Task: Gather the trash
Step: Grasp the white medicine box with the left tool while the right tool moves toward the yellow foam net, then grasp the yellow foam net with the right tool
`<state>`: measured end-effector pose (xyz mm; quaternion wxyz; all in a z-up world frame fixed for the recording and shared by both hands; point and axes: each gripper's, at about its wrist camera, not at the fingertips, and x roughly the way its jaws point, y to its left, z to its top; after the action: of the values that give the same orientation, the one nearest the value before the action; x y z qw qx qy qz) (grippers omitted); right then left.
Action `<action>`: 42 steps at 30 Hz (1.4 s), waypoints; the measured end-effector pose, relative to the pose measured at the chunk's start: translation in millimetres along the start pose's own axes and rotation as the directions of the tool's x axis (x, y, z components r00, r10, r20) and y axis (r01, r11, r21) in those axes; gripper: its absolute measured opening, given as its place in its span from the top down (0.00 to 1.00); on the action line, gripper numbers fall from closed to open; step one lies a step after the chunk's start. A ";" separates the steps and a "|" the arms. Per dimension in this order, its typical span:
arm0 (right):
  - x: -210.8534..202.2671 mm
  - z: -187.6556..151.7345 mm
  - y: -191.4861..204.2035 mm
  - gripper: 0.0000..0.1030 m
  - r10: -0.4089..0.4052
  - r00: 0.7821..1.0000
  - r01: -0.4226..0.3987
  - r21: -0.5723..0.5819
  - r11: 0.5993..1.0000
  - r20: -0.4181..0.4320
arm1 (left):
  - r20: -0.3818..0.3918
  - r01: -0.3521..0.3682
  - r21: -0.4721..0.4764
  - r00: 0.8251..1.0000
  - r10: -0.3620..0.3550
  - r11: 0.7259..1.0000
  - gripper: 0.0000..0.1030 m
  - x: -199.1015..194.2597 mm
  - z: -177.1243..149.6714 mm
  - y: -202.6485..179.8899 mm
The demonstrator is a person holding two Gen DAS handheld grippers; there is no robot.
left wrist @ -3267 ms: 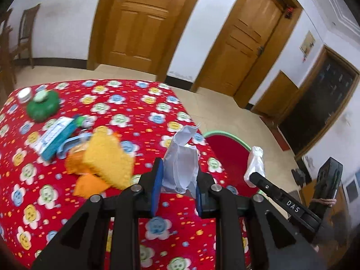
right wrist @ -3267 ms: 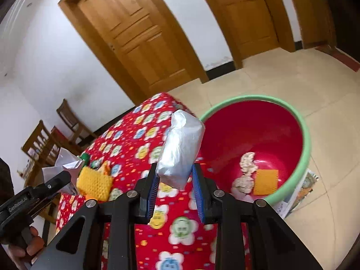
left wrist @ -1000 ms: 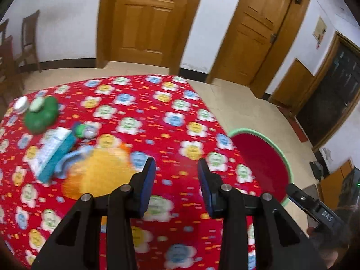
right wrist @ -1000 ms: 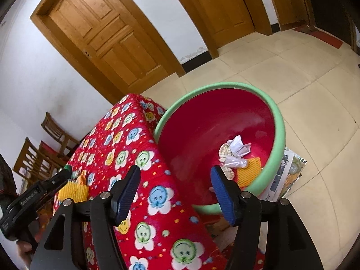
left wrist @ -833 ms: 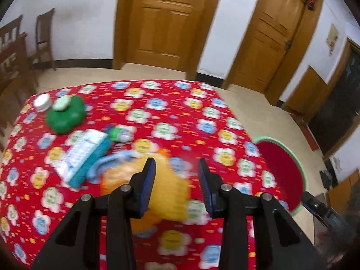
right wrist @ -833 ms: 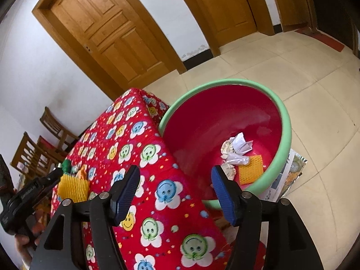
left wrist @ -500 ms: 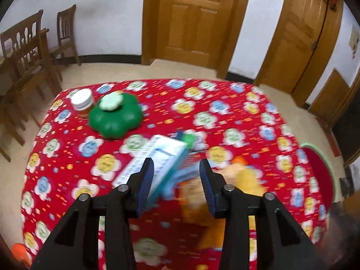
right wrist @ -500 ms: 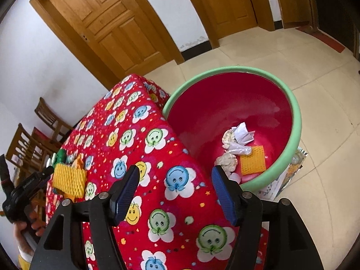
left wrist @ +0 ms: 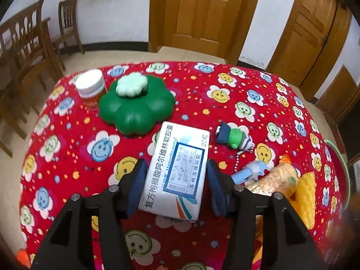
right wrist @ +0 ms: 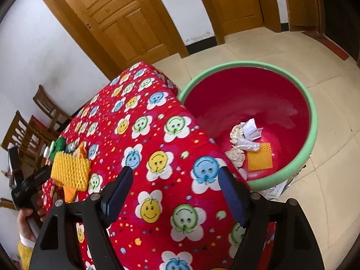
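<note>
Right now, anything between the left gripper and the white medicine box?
Nothing visible. The left gripper has just been opening and straddles the medicine box, which lies flat on the red tablecloth; the pads look clear of its sides.

a lived-in room of a home, by every sign. around the table (left wrist: 225, 85), draped in a red cloth printed with smiling flowers: panelled wooden doors (left wrist: 200, 13) in the white wall behind it, wooden dining chairs (left wrist: 22, 45) off its left end, pale floor tiles (right wrist: 258, 45) past its far edge. on the table, household odds: a green flower-shaped box (left wrist: 137, 108), a white-lidded jar (left wrist: 90, 86) just beside it, a medicine carton (left wrist: 180, 173) nearer the camera. on the floor against the table's corner, a red basin with a green rim (right wrist: 313, 121), sheets of newspaper (right wrist: 275, 190) under it.
</note>
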<state>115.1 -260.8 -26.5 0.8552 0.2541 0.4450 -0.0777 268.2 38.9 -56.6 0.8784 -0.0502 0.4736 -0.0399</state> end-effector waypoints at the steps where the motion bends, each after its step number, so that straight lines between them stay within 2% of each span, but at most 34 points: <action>1: 0.9 -0.8 2.9 0.24 0.000 1.000 0.000 -0.007 1.000 -0.002 | -0.009 0.003 -0.015 1.000 -0.003 1.000 0.47 3.0 -0.6 3.0; 5: 5.7 -1.0 12.1 0.24 0.005 1.000 -0.006 -0.023 1.000 -0.011 | -0.005 -0.007 -0.033 1.000 0.007 0.999 0.47 4.6 -4.3 8.4; 11: 14.4 -0.3 35.0 0.24 0.032 0.999 -0.034 -0.074 0.997 -0.032 | 0.006 0.027 -0.059 1.000 -0.027 0.998 0.47 -2.7 -10.3 13.5; 19: 28.8 1.5 75.3 0.22 0.093 0.994 -0.101 -0.146 0.984 -0.060 | 0.031 0.059 -0.147 0.998 -0.055 0.987 0.47 -31.5 -31.8 30.1; 22: 36.7 -0.6 94.3 0.22 0.146 0.986 -0.158 -0.182 0.971 -0.080 | 0.055 0.037 -0.163 0.998 -0.028 0.986 0.47 -45.3 -39.5 34.2; 29: 59.7 -8.2 133.6 0.22 0.211 0.967 -0.241 -0.240 0.940 -0.145 | 0.098 0.013 -0.170 0.995 0.004 0.985 0.47 -68.2 -53.8 37.7; 34: 74.0 -8.4 158.5 0.21 0.212 0.966 -0.246 -0.273 0.930 -0.148 | 0.097 0.029 -0.174 0.995 -0.012 0.984 0.47 -72.4 -58.7 38.5; 37: 82.7 -9.5 165.8 0.21 0.216 0.963 -0.254 -0.271 0.928 -0.164 | 0.098 0.032 -0.171 0.995 -0.015 0.985 0.47 -72.9 -60.3 38.7; 41: 93.1 -13.5 168.6 0.21 0.259 0.935 -0.313 -0.221 0.924 -0.241 | 0.100 0.043 -0.178 0.995 -0.026 0.983 0.47 -75.3 -62.5 38.5; 42: 91.3 -14.5 168.0 0.28 0.262 0.937 -0.313 -0.220 0.924 -0.232 | 0.102 0.044 -0.179 0.994 -0.026 0.983 0.47 -76.2 -63.0 38.0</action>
<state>218.9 -100.7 -45.1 0.8341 0.2118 0.4918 0.1325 174.6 82.4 -32.7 0.8917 -0.1400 0.4302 -0.0098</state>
